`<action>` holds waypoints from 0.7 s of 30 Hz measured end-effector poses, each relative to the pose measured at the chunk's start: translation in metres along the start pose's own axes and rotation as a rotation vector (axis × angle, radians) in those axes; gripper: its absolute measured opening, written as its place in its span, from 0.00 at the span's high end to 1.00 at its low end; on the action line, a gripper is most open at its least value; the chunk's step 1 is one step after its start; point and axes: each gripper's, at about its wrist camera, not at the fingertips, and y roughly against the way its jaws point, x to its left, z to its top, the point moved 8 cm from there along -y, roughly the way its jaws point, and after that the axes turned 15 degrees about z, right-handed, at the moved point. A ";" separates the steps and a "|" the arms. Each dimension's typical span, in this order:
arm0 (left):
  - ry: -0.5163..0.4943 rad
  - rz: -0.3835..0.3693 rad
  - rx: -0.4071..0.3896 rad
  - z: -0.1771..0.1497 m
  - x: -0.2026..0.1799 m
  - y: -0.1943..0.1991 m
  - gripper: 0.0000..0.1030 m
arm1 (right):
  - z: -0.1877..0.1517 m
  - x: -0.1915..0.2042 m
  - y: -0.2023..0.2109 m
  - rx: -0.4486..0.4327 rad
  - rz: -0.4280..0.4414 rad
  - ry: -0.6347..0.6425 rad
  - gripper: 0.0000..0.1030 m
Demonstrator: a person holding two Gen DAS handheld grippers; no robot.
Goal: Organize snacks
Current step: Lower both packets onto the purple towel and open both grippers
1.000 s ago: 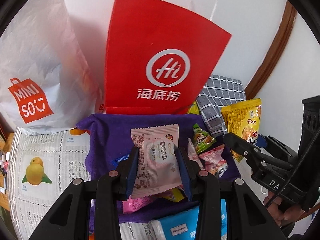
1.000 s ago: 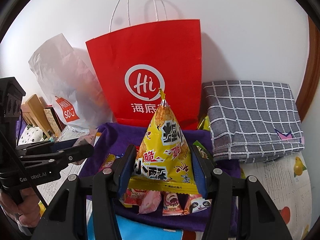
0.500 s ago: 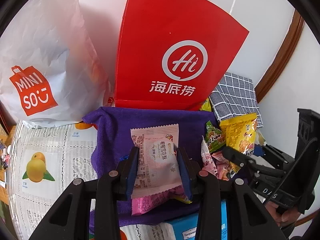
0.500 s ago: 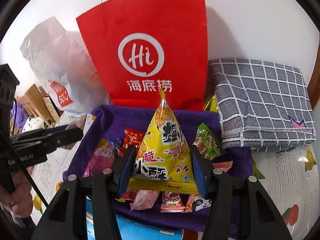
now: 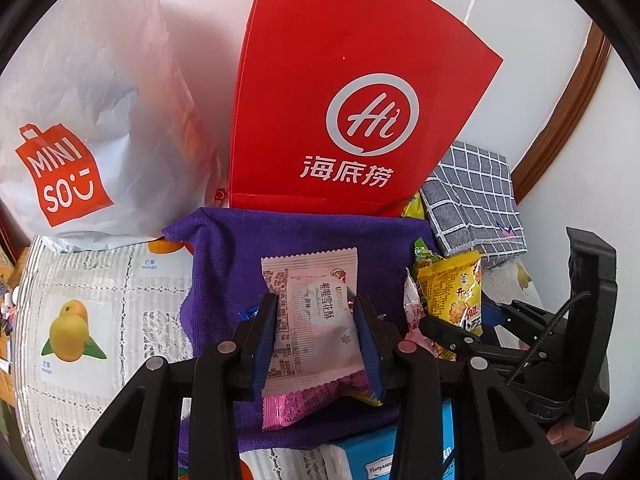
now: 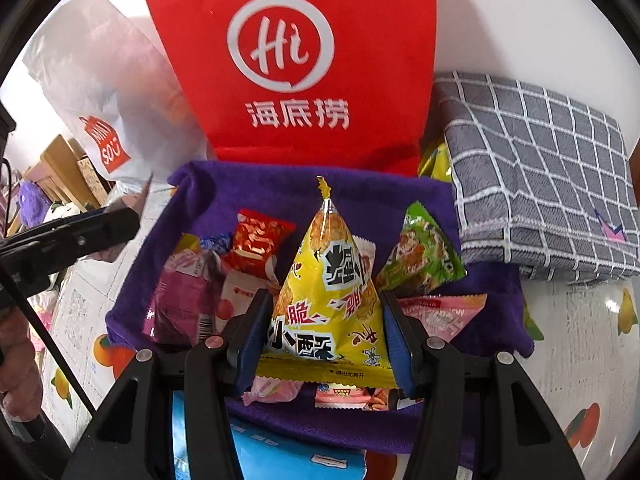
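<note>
My left gripper [image 5: 316,320] is shut on a pale pink snack packet [image 5: 316,312] and holds it above the purple cloth [image 5: 228,256]. My right gripper [image 6: 326,320] is shut on a yellow triangular snack bag [image 6: 328,300], above several loose snacks on the same purple cloth [image 6: 256,192]: a red packet [image 6: 260,244], a green packet [image 6: 420,256] and a magenta packet [image 6: 184,304]. The right gripper and its yellow bag [image 5: 452,292] show at the right of the left wrist view. The left gripper's finger [image 6: 72,236] shows at the left of the right wrist view.
A red paper bag [image 5: 340,100] stands behind the cloth, also in the right wrist view [image 6: 288,60]. A white Miniso plastic bag [image 5: 80,120] stands to its left. A folded grey checked cloth [image 6: 540,176] lies at the right. A blue box [image 6: 288,456] sits at the near edge.
Both grippers have moved forward toward the red bag with their snacks still held. The bag and the cloth look larger and closer in both views.
</note>
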 end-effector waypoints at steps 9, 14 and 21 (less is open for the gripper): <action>-0.003 0.005 0.016 -0.002 -0.002 -0.004 0.65 | -0.003 -0.003 -0.007 0.041 -0.005 -0.009 0.48; -0.007 0.006 0.028 -0.003 -0.004 -0.008 0.65 | -0.004 -0.007 -0.010 0.055 -0.015 -0.012 0.48; -0.011 0.008 0.040 -0.005 -0.006 -0.012 0.65 | -0.003 -0.007 -0.009 0.056 -0.005 -0.015 0.47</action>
